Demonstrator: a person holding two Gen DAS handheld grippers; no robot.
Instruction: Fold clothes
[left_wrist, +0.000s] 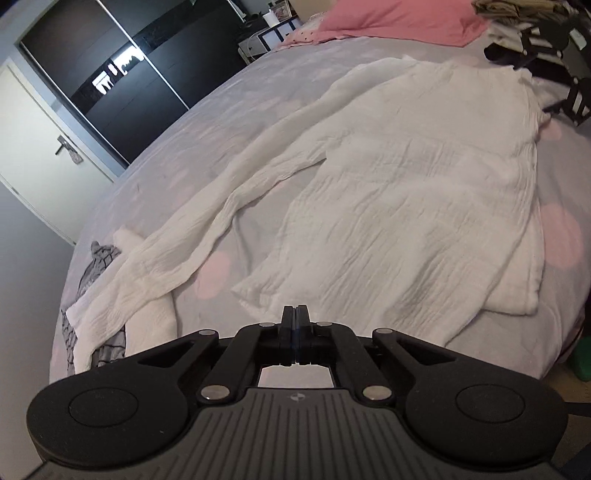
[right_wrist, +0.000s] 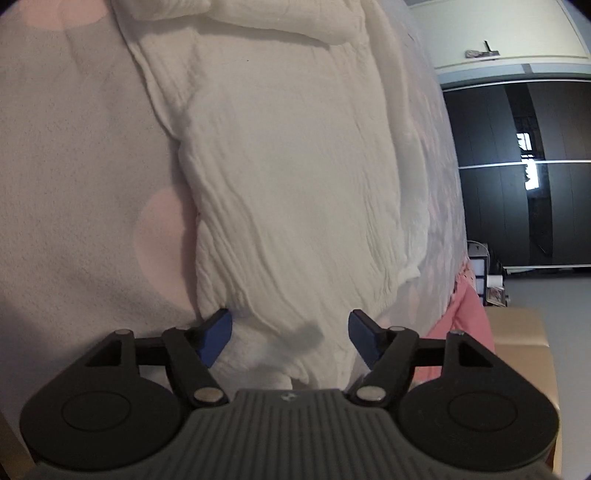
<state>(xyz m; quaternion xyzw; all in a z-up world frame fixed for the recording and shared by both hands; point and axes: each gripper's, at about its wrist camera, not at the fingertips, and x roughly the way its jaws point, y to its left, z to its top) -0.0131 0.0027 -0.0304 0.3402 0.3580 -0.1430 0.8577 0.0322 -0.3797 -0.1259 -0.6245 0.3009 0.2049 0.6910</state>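
- The white shirt (left_wrist: 406, 177) is lying spread on the bed (left_wrist: 207, 122), its long axis running away from the left gripper (left_wrist: 295, 314), one sleeve trailing leftward.
- The left fingers are sitting pressed together, holding nothing.
- The right gripper (right_wrist: 290, 332) is hovering with fingers spread wide at the shirt's far end — nearer the fabric.
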